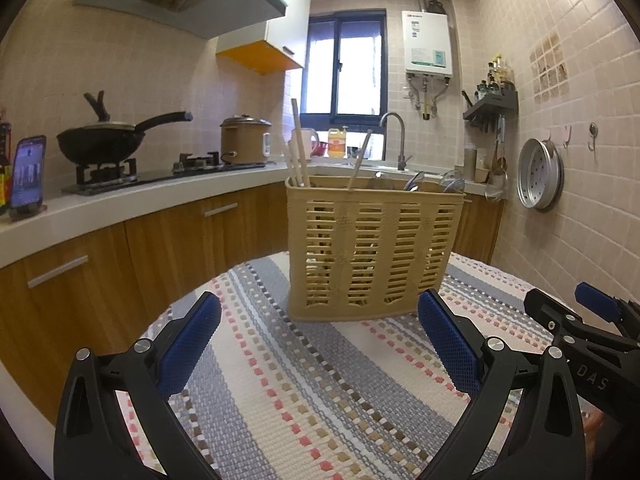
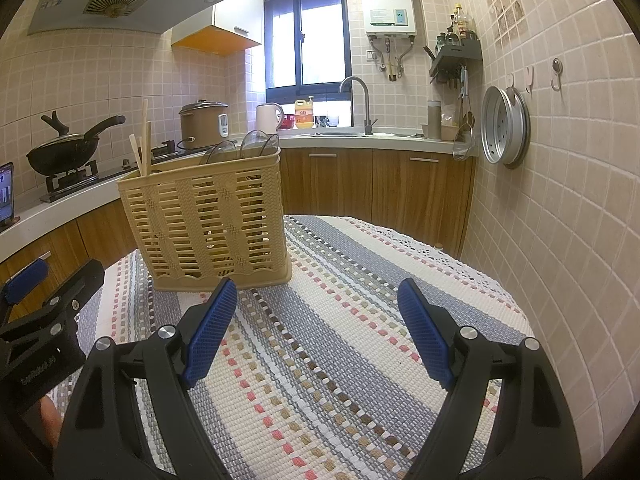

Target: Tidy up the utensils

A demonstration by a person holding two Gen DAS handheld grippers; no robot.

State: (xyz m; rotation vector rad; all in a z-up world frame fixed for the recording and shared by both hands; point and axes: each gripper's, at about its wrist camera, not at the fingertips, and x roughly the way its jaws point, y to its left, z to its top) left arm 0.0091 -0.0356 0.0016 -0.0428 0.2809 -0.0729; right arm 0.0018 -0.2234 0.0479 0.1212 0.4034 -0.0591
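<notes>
- Utensils, pale wooden chopsticks [image 1: 298, 148] and clear plastic spoons [image 2: 240, 148], stand inside the beige slotted plastic basket [image 1: 372, 248].
- Both grippers, left gripper [image 1: 320, 344] and right gripper [image 2: 316, 328], hover before the basket, jaws apart, empty.
- Best approach: pinch 1 utensil's top, lift straight.

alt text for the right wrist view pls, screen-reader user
The open right gripper hovers empty over a striped woven tablecloth. A beige slotted utensil basket stands ahead to its left, holding chopsticks and clear spoons. The left gripper shows at the left edge; a kitchen counter lies behind.
</notes>
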